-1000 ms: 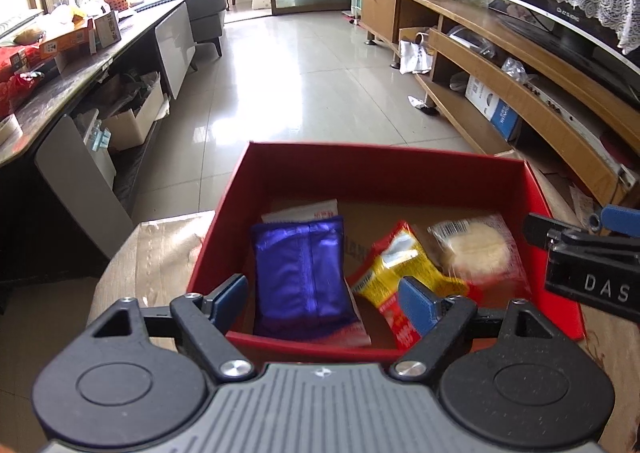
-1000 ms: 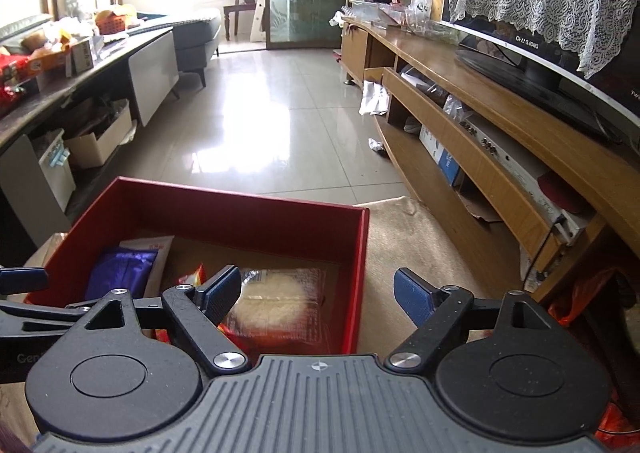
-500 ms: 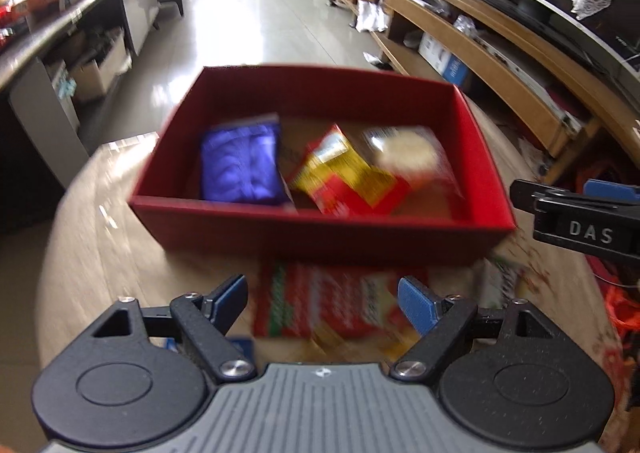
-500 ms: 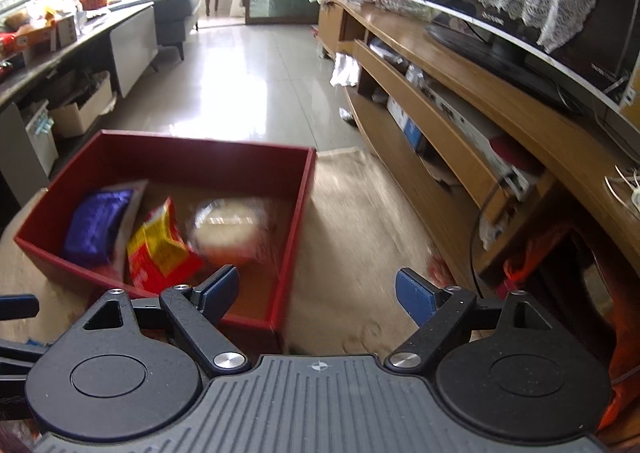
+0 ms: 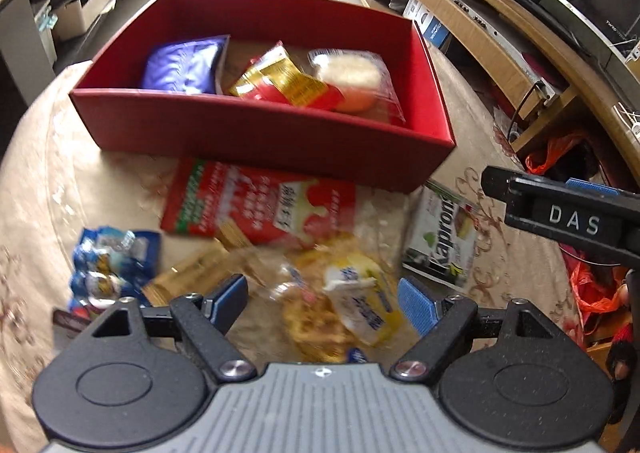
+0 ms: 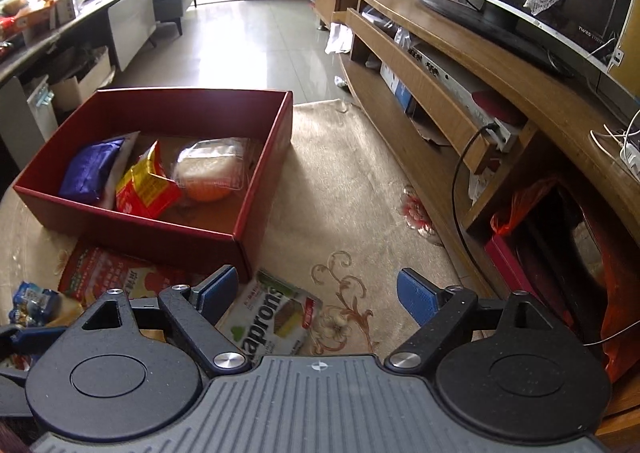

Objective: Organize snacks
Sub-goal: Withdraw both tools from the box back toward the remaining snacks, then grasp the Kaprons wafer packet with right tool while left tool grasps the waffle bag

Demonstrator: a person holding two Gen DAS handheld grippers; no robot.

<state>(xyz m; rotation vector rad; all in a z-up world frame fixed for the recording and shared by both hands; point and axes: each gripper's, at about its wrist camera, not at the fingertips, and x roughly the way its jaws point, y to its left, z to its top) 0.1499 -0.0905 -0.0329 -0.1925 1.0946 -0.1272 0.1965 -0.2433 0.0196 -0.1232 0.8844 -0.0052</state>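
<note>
Within the last second both grippers had pulled back from the red box, bringing the loose snacks on the table into view. The left gripper, jaws spread and empty, hung over a clear yellow-labelled snack bag, probably the next pick. The right gripper was likewise agape above the Kaprons packet; three snacks already lay in the box.

The left wrist view looks steeply down from close above the table, past the left hand-held gripper onto snack packs just ahead of it. The right wrist view sits to its right and looks more level, across the table and far down the room. Both share the red box ahead and the green-and-white packet; the right hand-held gripper enters the left view's right edge.
</note>
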